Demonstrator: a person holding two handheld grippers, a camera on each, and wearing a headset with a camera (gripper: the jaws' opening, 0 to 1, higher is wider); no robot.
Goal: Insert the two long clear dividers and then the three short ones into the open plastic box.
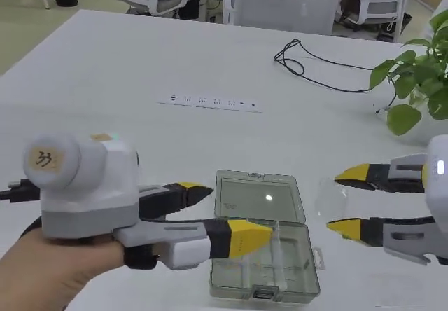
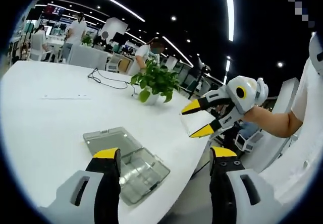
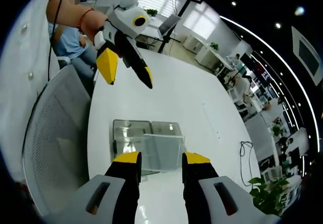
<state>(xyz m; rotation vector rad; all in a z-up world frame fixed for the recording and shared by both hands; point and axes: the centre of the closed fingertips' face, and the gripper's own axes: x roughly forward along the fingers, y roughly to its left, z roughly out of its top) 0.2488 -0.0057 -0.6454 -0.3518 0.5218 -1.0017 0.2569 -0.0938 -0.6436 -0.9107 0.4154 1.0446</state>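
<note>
The open clear plastic box [image 1: 264, 263] lies on the white table near the front edge, its lid [image 1: 259, 195] folded back flat. My left gripper [image 1: 227, 211] hovers open just left of and above the box with nothing between its jaws. My right gripper [image 1: 348, 200] is to the right of the box, its jaws closed on the edges of a clear divider [image 1: 330, 199]. In the right gripper view the divider [image 3: 164, 143] stands between the jaws of my right gripper [image 3: 160, 158], in front of the box [image 3: 126, 130].
A white power strip [image 1: 210, 102] lies mid-table, a black cable [image 1: 308, 62] loops at the back, and a potted plant [image 1: 413, 80] stands at the right. Office chairs line the far edge. The table's front edge runs just below the box.
</note>
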